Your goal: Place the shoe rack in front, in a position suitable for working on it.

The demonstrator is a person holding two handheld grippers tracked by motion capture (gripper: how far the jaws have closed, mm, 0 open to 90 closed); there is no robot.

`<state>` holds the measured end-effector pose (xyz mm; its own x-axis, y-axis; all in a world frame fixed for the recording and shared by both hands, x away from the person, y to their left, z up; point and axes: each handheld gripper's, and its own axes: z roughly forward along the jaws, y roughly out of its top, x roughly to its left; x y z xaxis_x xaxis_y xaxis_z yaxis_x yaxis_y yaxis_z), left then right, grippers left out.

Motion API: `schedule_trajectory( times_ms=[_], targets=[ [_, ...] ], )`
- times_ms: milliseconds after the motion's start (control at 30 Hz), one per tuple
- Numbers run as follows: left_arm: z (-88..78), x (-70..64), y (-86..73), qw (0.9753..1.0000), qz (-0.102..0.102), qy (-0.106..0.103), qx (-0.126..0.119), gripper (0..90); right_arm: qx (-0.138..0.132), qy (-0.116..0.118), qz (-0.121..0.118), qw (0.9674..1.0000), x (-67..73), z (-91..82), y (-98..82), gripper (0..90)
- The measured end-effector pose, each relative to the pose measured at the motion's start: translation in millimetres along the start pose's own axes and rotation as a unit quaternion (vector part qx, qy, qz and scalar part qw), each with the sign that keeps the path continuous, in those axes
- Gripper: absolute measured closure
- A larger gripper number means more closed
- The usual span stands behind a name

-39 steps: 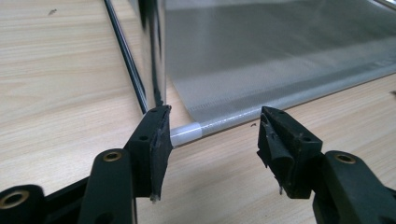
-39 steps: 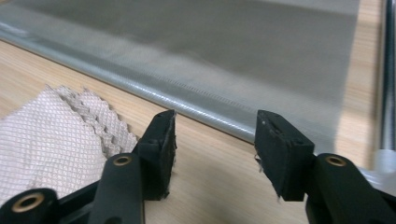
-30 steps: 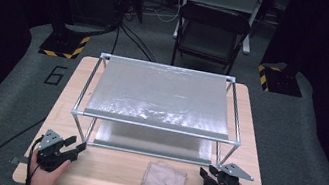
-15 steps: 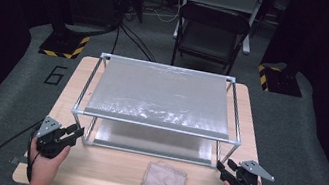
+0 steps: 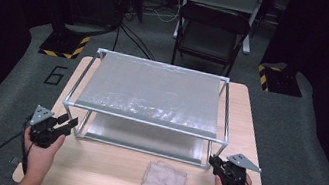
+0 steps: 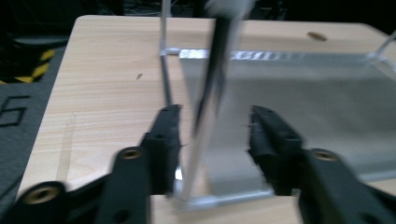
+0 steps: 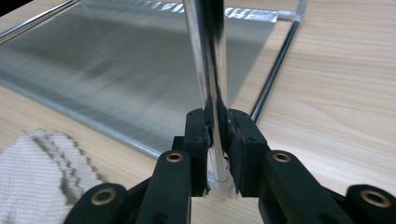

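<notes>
Metal tubing forms the two-tier rack that you are working on, and everything else sits around it on the pale wooden table. Your right gripper is at the rack's near right corner, and in the right gripper view its jaws have just been closing and now clamp the near right leg low down, close to its foot, the pads pressing on the shiny tube from both sides. Your left gripper is at the rack's near left corner; in the left gripper view the near left leg stands between its jaws, which have just been opening and sit at a middling width, with a clear gap on either side of the tube, so nothing is gripped there. That view is blurred, yet the gaps are plain. Both shelves of the rack are grey sheet, the upper one wrinkled and glinting, the lower one lying just above the table. A folded whitish cloth lies on the table just in front of the rack, nearer its right end, and its ridged edge shows at the lower left of the right gripper view, apart from the clamped leg.
</notes>
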<state>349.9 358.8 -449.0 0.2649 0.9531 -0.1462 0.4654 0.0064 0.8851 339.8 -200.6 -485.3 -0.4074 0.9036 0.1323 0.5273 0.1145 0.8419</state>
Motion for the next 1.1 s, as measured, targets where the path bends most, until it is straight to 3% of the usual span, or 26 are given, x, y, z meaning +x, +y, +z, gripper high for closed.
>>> schedule_trajectory(
  times_ms=[33,167,267,333,467,567,667,733,833,900,967,1033,1100],
  targets=[
    [-13.8,-1.7,9.5,0.9999,-0.005,-0.01,-0.006,46.7,-0.001,0.002,-0.012,0.9999,1.3,1.4,-0.3,78.1],
    [-39.3,-8.8,28.1,0.9999,0.012,-0.007,-0.007,42.0,-0.001,0.008,-0.011,0.9999,7.0,4.1,0.4,78.1],
    [-50.1,-14.5,42.2,0.9998,0.015,-0.013,-0.008,40.2,0.001,0.014,-0.009,0.9999,9.7,6.2,1.5,77.9],
    [-51.6,-23.3,57.9,0.9991,0.027,-0.033,-0.003,39.6,0.0,0.02,-0.012,0.9997,12.8,8.0,1.8,77.9],
    [-36.5,-49.4,81.5,0.9978,0.043,-0.05,-0.011,37.4,-0.001,0.028,-0.019,0.9994,21.7,13.2,2.9,78.0],
    [-12.5,-76.2,96.3,0.9963,0.046,-0.073,0.003,32.4,-0.003,0.036,-0.025,0.999,29.6,18.5,4.2,78.3],
    [8.1,-96.5,101.7,0.9955,0.051,-0.08,0.007,29.6,-0.006,0.035,-0.032,0.9989,35.3,22.5,4.6,78.1],
    [21.9,-109.0,102.5,0.9953,0.063,-0.071,0.018,27.6,-0.001,0.034,-0.023,0.9992,37.7,22.8,4.2,72.5],
    [34.5,-119.3,101.5,0.9941,0.085,-0.059,0.031,26.0,-0.001,0.031,-0.009,0.9995,42.5,19.2,-3.2,62.3],
    [43.4,-121.5,98.8,0.9934,0.088,-0.057,0.048,23.7,-0.013,0.01,-0.011,0.9998,50.6,12.2,-13.5,63.4],
    [44.7,-121.1,97.0,0.9931,0.095,-0.059,0.037,21.4,-0.024,0.001,-0.016,0.9996,60.5,3.9,-22.5,64.2],
    [45.4,-120.5,96.9,0.993,0.093,-0.061,0.039,21.4,-0.034,0.017,-0.007,0.9992,70.7,-1.3,-25.9,59.2],
    [45.8,-120.6,96.1,0.9933,0.091,-0.061,0.038,21.4,-0.012,0.046,-0.018,0.9987,83.7,2.3,-24.8,51.2]
  ],
)
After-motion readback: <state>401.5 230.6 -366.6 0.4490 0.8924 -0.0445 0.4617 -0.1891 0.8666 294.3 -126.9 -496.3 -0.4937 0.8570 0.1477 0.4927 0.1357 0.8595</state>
